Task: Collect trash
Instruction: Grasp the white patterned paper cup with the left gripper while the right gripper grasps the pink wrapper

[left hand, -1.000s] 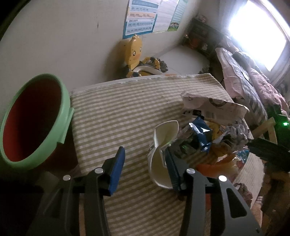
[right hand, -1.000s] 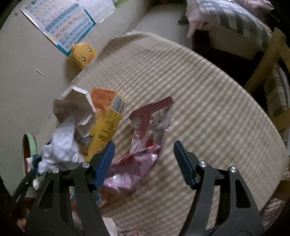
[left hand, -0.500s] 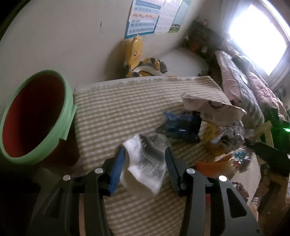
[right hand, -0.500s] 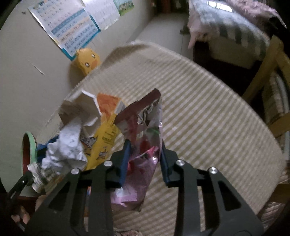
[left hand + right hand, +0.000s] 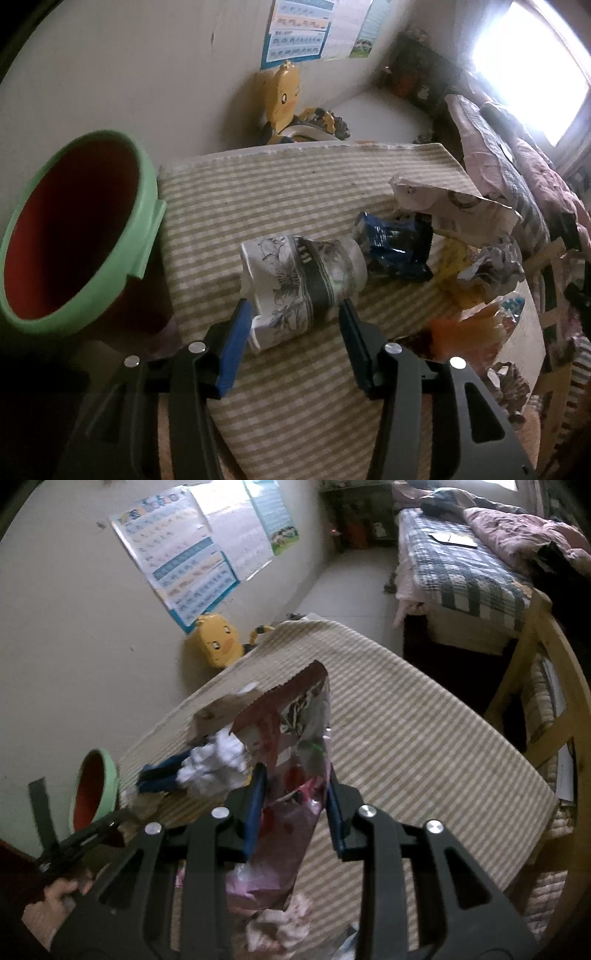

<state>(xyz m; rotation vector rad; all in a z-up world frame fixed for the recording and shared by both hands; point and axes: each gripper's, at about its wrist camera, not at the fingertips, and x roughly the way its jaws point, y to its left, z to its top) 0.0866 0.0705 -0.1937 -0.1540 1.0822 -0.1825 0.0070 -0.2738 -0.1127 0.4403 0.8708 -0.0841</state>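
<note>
Off the table's left edge, green bin (image 5: 70, 236) waiting. Left gripper (image 5: 291, 328), jaws just eased wider, now holding crushed paper cup (image 5: 303, 280) near that edge. Right gripper (image 5: 293, 805), freshly clamped on pink wrapper (image 5: 291, 760), lifting it clear; binning next.

Both grippers: black plastic frames w/ triangular cut-outs, round silver screws at the pivots, flat blue pads inside the fingers. Left gripper (image 5: 291, 339) and right gripper (image 5: 293, 805) look identical in build.
</note>
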